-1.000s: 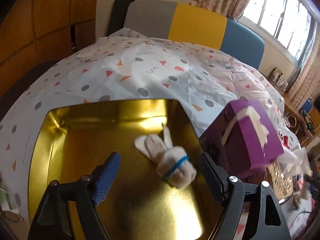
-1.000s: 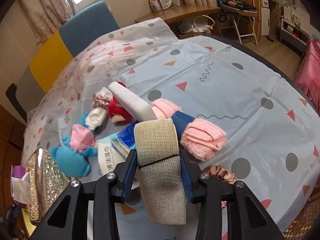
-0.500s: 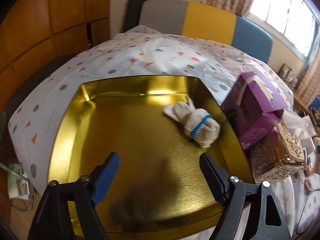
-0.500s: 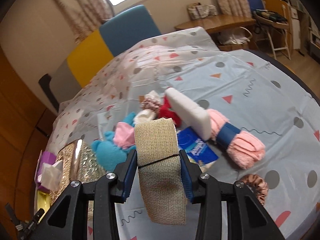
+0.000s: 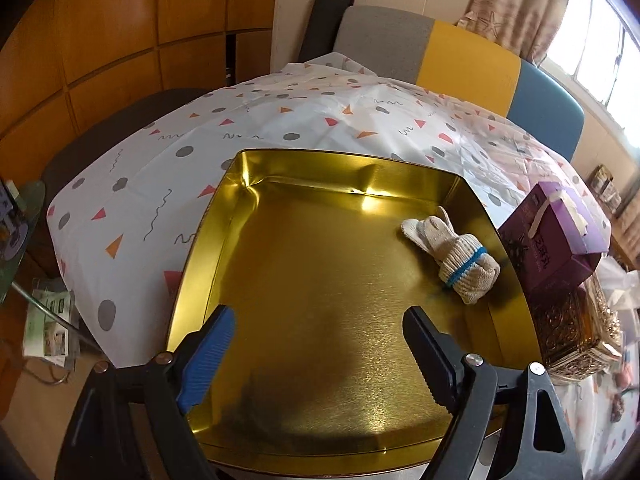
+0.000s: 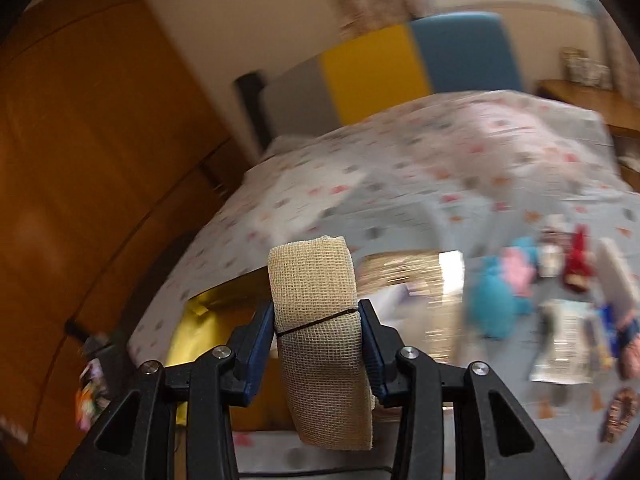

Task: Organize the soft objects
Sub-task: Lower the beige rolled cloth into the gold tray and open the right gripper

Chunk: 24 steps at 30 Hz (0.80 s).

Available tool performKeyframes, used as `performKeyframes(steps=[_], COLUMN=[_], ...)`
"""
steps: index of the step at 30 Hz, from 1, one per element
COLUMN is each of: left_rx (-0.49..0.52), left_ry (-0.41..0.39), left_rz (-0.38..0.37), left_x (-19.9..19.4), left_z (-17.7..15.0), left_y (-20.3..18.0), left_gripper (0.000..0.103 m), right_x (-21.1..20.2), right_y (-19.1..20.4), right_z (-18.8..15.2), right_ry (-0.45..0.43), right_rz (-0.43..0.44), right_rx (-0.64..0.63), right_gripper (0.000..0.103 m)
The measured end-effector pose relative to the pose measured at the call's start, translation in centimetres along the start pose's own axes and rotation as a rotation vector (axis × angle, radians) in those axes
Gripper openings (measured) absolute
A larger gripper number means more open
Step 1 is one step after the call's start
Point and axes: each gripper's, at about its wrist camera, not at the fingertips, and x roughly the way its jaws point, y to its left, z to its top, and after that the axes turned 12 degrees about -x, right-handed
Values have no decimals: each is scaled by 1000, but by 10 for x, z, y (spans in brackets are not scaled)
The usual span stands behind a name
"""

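Note:
A shallow gold tin tray (image 5: 280, 248) lies on the patterned tablecloth. A rolled white work glove with a blue band (image 5: 460, 258) lies at its right side. My left gripper (image 5: 320, 344) is open and empty, above the tray's near part. My right gripper (image 6: 316, 320) is shut on a folded beige gauze cloth (image 6: 316, 300) tied with a dark band, held in the air. In the blurred right wrist view the gold tray (image 6: 208, 320) shows behind the cloth to the left, and a pile of soft objects (image 6: 520, 280) lies to the right.
A purple box (image 5: 556, 240) and an ornate gold box (image 5: 576, 332) stand right of the tray. A grey, yellow and blue chair back (image 5: 460, 56) is behind the table. Wooden wall panels (image 5: 120, 40) are to the left. A brown scrunchie (image 6: 618, 408) lies at the right edge.
My right gripper has swung left with the gauze cloth, away from the pile towards the gold tray. My left gripper has drawn back and left; the glove stays in the tray.

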Motion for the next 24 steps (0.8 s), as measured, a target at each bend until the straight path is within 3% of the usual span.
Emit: performKeyframes(steps=[3, 5, 9, 13, 17, 24], left_rx=[-8, -4, -5, -8, 2, 19], left_ry=[-20, -38, -56, -59, -58, -77], left_rz=[1, 5, 9, 11, 18, 9], left_x=[-5, -9, -13, -13, -12, -18], left_z=[1, 2, 3, 5, 3, 2], left_y=[4, 7, 11, 14, 12, 8], left_gripper=[99, 100, 103, 103, 103, 103], right_x=[43, 71, 121, 142, 131, 90], right_y=[42, 58, 65, 61, 47, 48], right_z=[-1, -7, -25, -41, -44, -41], right_ry=[88, 141, 261, 342, 309, 197], right_rz=[63, 60, 16, -18, -6, -80], right_rx=[-54, -81, -92, -75, -50, -123], right_gripper=[42, 42, 44, 48, 65, 66])
